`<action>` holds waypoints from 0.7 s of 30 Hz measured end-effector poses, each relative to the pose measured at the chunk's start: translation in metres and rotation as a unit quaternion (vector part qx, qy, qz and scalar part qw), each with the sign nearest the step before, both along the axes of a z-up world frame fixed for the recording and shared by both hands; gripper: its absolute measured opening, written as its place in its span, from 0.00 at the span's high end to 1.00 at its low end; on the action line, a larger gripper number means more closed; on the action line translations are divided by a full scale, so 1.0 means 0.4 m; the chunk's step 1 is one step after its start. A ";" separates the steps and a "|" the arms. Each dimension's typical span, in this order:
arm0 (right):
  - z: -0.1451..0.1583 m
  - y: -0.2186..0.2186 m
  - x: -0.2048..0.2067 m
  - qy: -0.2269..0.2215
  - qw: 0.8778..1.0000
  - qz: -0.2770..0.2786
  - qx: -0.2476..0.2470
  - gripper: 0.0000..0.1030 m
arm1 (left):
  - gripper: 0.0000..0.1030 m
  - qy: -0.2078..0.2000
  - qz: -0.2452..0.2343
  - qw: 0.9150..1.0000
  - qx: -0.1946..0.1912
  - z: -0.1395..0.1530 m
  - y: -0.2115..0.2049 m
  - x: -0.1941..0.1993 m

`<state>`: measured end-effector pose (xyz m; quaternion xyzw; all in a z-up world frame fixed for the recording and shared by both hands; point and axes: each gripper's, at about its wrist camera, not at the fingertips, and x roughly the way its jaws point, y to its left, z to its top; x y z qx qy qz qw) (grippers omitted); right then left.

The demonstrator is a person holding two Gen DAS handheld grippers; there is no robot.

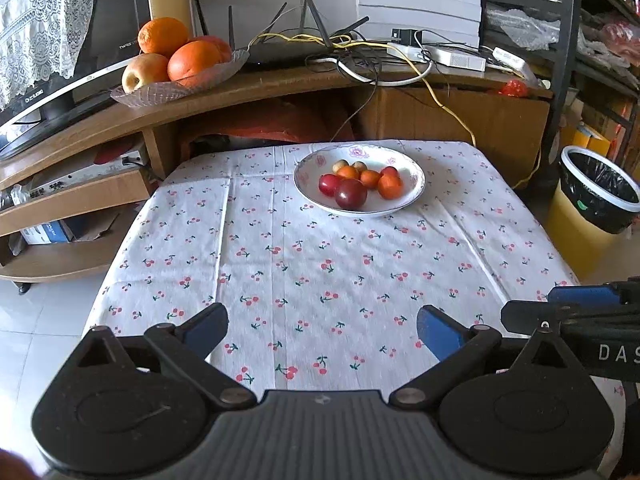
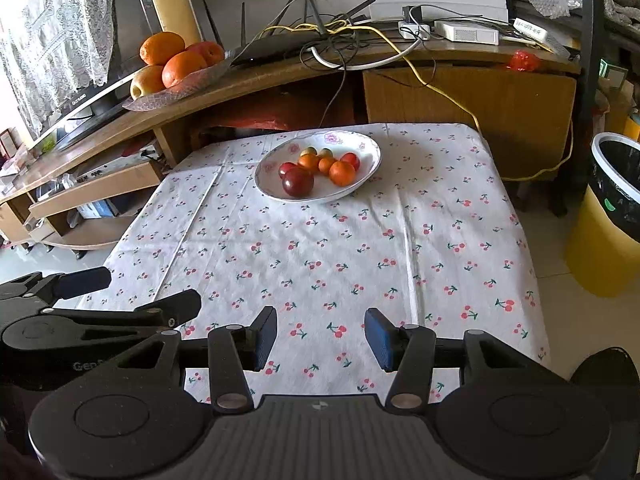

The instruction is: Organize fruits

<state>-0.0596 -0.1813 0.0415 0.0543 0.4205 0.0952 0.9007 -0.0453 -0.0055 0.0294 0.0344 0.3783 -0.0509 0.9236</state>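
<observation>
Creased white cotton-like tablecloth with red cherry print [image 1: 304,264], matt and slightly rough, glossy white ceramic plate with pink floral rim [image 1: 416,178], smooth shiny dark red plum [image 1: 350,194], matt black plastic left gripper [image 1: 322,330] with blue textured pads [image 1: 434,328], varnished brown wooden shelf [image 1: 280,80], clear patterned glass dish [image 1: 160,92]

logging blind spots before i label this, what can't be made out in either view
- Small fruits at the back of the plate: too small in both views to name.
- Glass dish on the shelf: front oranges hide the fruit behind.
- Bin: cut by the right edge in the right wrist view, contents dark.
- Left gripper and right gripper: open and empty; the hands holding them are out of frame.
</observation>
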 end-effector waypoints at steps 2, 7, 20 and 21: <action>-0.001 0.004 -0.006 0.002 1.000 0.003 -0.001 0.55 | 0.00 0.002 -0.001 1.000 0.003 -0.002 -0.001 -0.003; -0.004 0.010 -0.013 0.004 1.000 0.006 -0.007 0.55 | 0.00 0.006 0.000 1.000 0.007 -0.007 -0.002 -0.010; -0.010 0.010 -0.021 0.010 1.000 0.006 -0.007 0.55 | 0.00 0.006 -0.003 1.000 0.019 -0.009 -0.006 -0.022; -0.011 0.010 -0.021 0.011 1.000 0.006 -0.006 0.55 | 0.00 0.006 -0.003 1.000 0.020 -0.009 -0.006 -0.022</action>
